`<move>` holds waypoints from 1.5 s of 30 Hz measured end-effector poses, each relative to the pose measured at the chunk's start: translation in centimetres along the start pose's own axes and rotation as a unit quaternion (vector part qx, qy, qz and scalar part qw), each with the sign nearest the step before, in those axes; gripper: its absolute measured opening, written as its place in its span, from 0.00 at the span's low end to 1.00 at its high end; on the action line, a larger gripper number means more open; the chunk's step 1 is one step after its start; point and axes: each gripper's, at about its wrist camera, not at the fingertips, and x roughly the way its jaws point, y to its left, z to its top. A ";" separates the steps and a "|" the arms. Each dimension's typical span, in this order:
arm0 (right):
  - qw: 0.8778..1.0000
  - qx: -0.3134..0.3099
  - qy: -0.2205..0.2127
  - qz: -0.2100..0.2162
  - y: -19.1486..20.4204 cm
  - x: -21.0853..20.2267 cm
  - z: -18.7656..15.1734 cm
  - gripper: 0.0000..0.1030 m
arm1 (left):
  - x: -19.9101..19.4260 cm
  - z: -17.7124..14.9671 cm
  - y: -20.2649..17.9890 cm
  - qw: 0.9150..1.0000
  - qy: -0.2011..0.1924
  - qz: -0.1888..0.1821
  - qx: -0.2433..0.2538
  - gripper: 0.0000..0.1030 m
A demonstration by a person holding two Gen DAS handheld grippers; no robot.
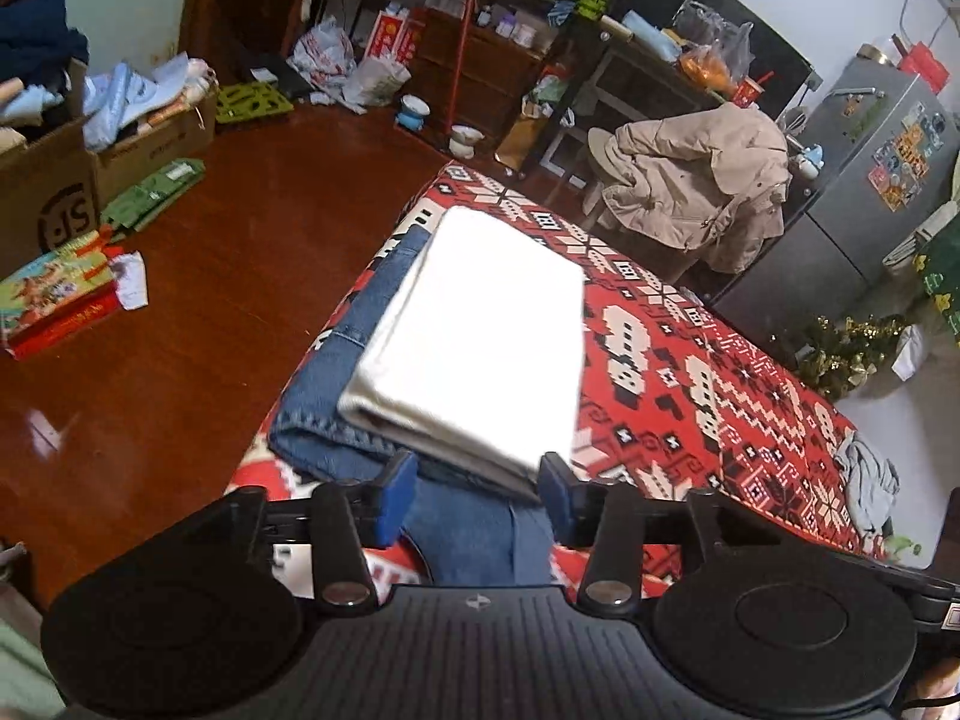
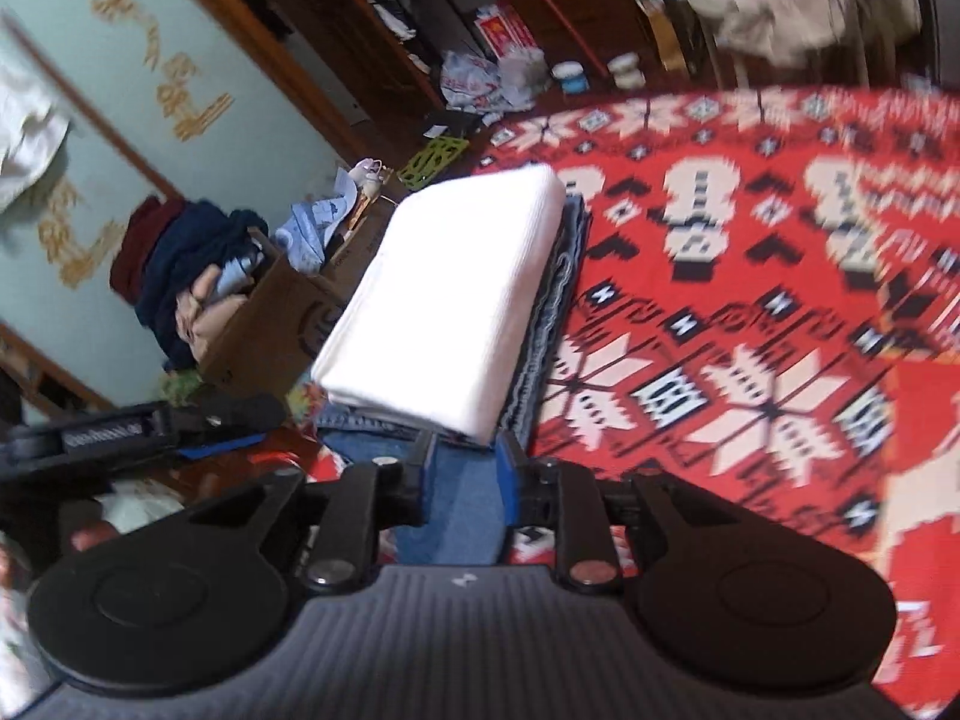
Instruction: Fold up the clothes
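Hovering low in the left wrist view, the left tool (image 1: 477, 495) has its blue-padded fingers (image 1: 396, 495) spread apart with nothing between them, straddling the near edge of the stacked clothes. Just beyond the fingertips lies a folded white garment (image 1: 480, 348), bright and overexposed, resting squarely on folded blue jeans (image 1: 354, 372) that stick out from under it on the left side and toward the bottom of the frame. Both sit on a surface covered with a red patterned cloth (image 1: 690, 372) that runs to the right of the frame, where a crumpled grey garment (image 1: 870, 480) lies near the edge.

In the right wrist view, the right tool (image 2: 462, 471) is likewise parted and empty (the gap looks narrower than the left's), with its fingertips at the near edge of the same white garment (image 2: 444, 300). The jeans (image 2: 552, 324) peek out along the right side of the white fold and below it. The left tool's body (image 2: 138, 426) shows at centre left.

Farther out in the left wrist view, a reddish wooden floor (image 1: 210, 300) fills the left of the frame, cardboard boxes (image 1: 54, 186) stuffed with clothes stand at upper left, and a beige coat (image 1: 702, 186) is draped over a chair at upper right beside a grey refrigerator (image 1: 876, 180).
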 end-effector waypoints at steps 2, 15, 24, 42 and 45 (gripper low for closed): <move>0.999 -0.029 -0.006 -0.010 0.5 -1.7 -0.5 0.30 | -1.3 -1.1 -1.0 1.000 -0.008 0.008 0.004 0.55; 0.987 -0.148 -0.023 -0.055 3.3 -10.4 -4.7 0.70 | -7.1 -8.4 -6.9 0.995 -0.043 0.080 0.036 0.81; 0.983 -0.164 -0.032 -0.082 4.3 -12.4 -7.4 0.99 | -7.8 -10.9 -7.5 0.992 -0.050 0.116 0.030 0.83; 0.982 -0.154 -0.023 -0.110 4.0 -11.3 -7.9 0.99 | -7.1 -12.4 -8.2 0.985 -0.045 0.162 0.044 0.83; 0.982 -0.151 -0.019 -0.108 3.9 -11.1 -7.9 0.99 | -7.1 -12.4 -7.9 0.986 -0.043 0.159 0.039 0.83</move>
